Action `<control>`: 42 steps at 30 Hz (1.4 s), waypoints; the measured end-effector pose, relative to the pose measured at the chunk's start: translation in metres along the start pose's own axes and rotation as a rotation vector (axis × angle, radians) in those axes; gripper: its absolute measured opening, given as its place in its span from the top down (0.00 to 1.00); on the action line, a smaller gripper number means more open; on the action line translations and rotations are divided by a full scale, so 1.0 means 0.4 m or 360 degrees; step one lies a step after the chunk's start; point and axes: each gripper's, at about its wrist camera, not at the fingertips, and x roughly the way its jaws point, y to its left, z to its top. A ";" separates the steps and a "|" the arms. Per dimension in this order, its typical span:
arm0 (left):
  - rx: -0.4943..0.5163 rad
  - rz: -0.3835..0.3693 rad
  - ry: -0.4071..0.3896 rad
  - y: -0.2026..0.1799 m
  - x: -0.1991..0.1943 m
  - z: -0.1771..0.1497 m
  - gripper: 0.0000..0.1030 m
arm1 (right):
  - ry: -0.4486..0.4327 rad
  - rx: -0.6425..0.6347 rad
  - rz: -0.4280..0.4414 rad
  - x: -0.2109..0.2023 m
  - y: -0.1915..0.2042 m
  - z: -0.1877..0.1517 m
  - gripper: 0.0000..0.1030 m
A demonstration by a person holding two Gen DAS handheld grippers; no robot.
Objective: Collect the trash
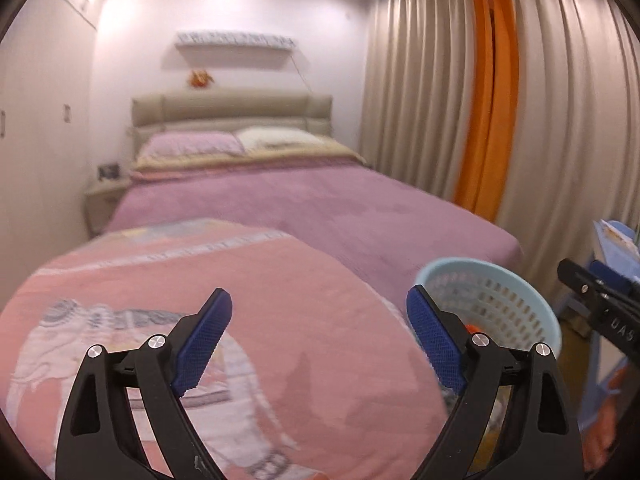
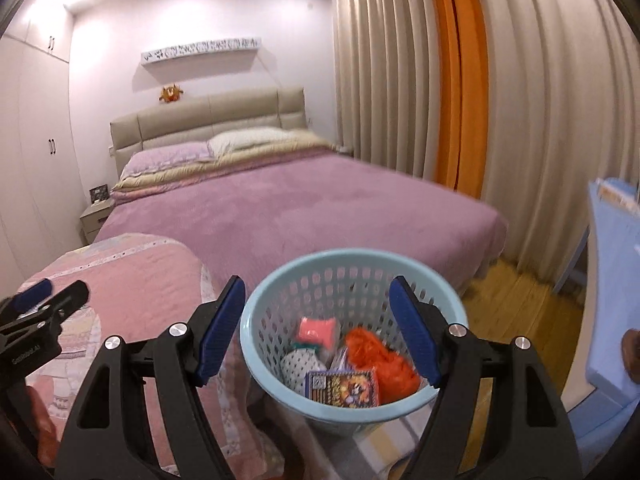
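Observation:
A light blue plastic basket (image 2: 256, 364) stands by the foot of the bed. It holds an orange crumpled bag (image 2: 384, 360), a pink wrapper (image 2: 318, 330), a colourful printed packet (image 2: 344, 390) and a white dotted item (image 2: 298, 364). My right gripper (image 2: 317, 284) hovers over the basket, open, nothing between its blue pads. My left gripper (image 1: 319, 292) is open and empty above the pink quilt (image 1: 240, 320), with the basket (image 1: 500, 280) just to its right. Each gripper shows at the edge of the other's view: the right gripper (image 1: 584, 270) and the left gripper (image 2: 60, 290).
A bed with a purple cover (image 2: 300, 208) fills the middle, with pillows and a beige headboard at the far end. Beige and orange curtains (image 2: 460, 120) hang on the right. Blue furniture (image 2: 616, 280) stands at far right on a wooden floor (image 2: 520, 312). A nightstand (image 2: 94, 218) sits far left.

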 end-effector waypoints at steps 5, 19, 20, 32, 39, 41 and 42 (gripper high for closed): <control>0.0019 -0.0001 -0.0067 0.000 -0.006 -0.023 0.14 | -0.0024 -0.0007 -0.0014 -0.011 0.016 -0.011 0.31; 0.0074 0.0032 -0.0073 -0.001 -0.012 -0.047 0.08 | 0.0005 -0.0034 -0.0040 0.005 0.037 -0.024 0.31; 0.0081 0.0030 -0.0065 -0.004 -0.011 -0.049 0.08 | 0.0014 -0.0033 -0.0040 0.008 0.037 -0.025 0.31; 0.0070 0.0019 -0.0020 0.000 0.000 -0.051 0.07 | 0.0084 -0.0045 -0.0017 0.025 0.044 -0.034 0.22; -0.0030 0.0003 -0.0003 0.029 0.004 -0.049 0.07 | 0.0108 -0.0024 -0.0022 0.026 0.041 -0.034 0.20; -0.0042 0.0001 0.0006 0.033 0.006 -0.049 0.07 | 0.0103 -0.0023 -0.0021 0.025 0.039 -0.032 0.20; -0.0043 0.0004 0.0007 0.034 0.007 -0.048 0.07 | 0.0100 -0.0024 -0.0022 0.024 0.039 -0.032 0.20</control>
